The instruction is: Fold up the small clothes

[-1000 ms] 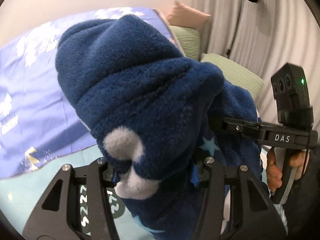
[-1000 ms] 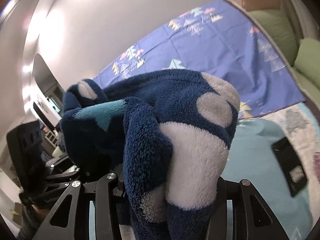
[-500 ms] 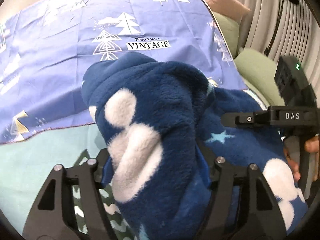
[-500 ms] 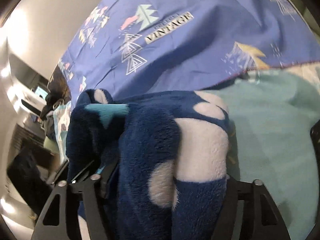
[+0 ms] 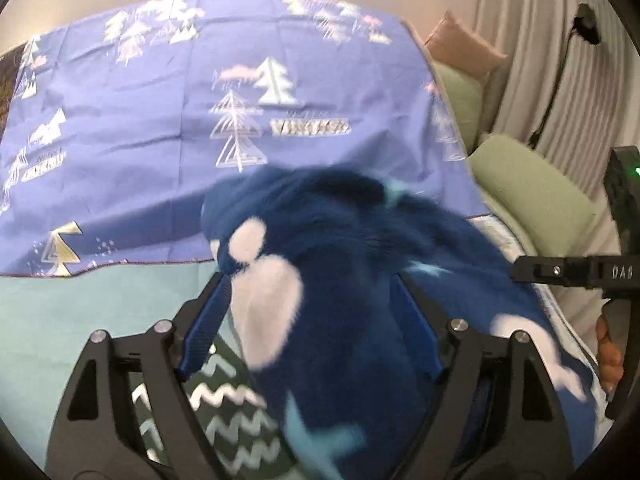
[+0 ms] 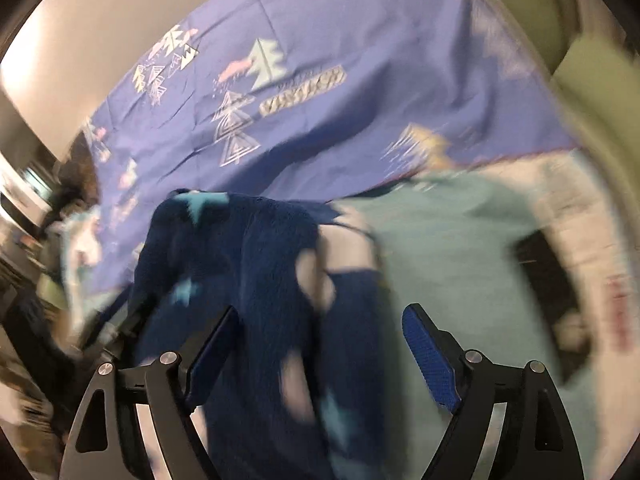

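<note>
A dark blue fleece garment (image 5: 340, 280) with white patches and pale blue stars lies bunched on the bed. My left gripper (image 5: 312, 304) has its jaws spread wide with the fleece filling the gap between them. In the right wrist view the same garment (image 6: 248, 280) drapes over the left finger, and my right gripper (image 6: 320, 332) is open, its right pad (image 6: 428, 356) bare and apart from the cloth. The right gripper's body (image 5: 580, 272) shows at the right edge of the left wrist view.
A purple sheet (image 5: 200, 120) with tree prints covers the far bed. A pale teal cover (image 6: 460, 264) lies nearer. A green zigzag cloth (image 5: 224, 416) lies under the left gripper. Green pillows (image 5: 528, 200), a pink pillow and curtains are at the right. A dark flat object (image 6: 548, 280) rests on the cover.
Both grippers have come down toward the bed and opened. The fleece has dropped lower and spread out; the right gripper's right pad is free of it.
</note>
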`<act>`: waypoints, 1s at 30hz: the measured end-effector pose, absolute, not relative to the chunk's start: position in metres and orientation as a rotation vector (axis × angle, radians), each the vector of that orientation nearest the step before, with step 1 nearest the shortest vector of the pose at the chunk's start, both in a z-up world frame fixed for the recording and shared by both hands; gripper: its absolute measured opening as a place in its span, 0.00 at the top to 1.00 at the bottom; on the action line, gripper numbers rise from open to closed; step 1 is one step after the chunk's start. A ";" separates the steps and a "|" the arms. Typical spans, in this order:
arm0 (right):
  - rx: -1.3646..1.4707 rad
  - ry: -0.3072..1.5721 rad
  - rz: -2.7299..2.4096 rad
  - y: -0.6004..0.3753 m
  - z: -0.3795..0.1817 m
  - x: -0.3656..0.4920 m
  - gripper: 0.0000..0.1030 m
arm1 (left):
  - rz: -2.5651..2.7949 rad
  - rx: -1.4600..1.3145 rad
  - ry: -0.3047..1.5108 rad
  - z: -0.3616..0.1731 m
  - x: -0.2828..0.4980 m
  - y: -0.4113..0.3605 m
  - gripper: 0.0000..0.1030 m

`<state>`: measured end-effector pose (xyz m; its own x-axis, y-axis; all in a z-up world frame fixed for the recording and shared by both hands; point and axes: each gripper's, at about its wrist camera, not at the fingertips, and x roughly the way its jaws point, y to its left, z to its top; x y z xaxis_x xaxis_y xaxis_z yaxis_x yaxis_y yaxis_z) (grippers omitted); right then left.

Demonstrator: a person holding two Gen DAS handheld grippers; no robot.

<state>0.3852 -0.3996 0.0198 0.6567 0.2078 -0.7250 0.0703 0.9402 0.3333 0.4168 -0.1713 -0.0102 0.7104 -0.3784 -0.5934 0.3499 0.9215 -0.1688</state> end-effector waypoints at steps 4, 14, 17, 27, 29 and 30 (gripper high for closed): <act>0.249 0.767 0.026 -0.385 0.048 0.311 0.17 | -0.451 -0.029 0.624 0.023 0.368 -0.160 0.19; 0.096 0.530 -0.081 -0.297 0.091 0.100 0.13 | -0.489 0.102 0.451 0.094 0.180 -0.127 0.03; 0.117 0.441 -0.101 -0.282 0.094 0.047 0.08 | -0.464 0.146 0.418 0.103 0.126 -0.121 0.03; 0.200 0.403 -0.191 -0.266 0.100 -0.054 0.02 | -0.429 0.129 0.441 0.114 0.028 -0.091 0.03; 0.197 0.404 -0.189 -0.260 0.100 -0.064 0.02 | -0.414 0.119 0.434 0.116 0.019 -0.085 0.03; 0.193 0.408 -0.188 -0.257 0.100 -0.068 0.02 | -0.410 0.112 0.436 0.117 0.015 -0.081 0.03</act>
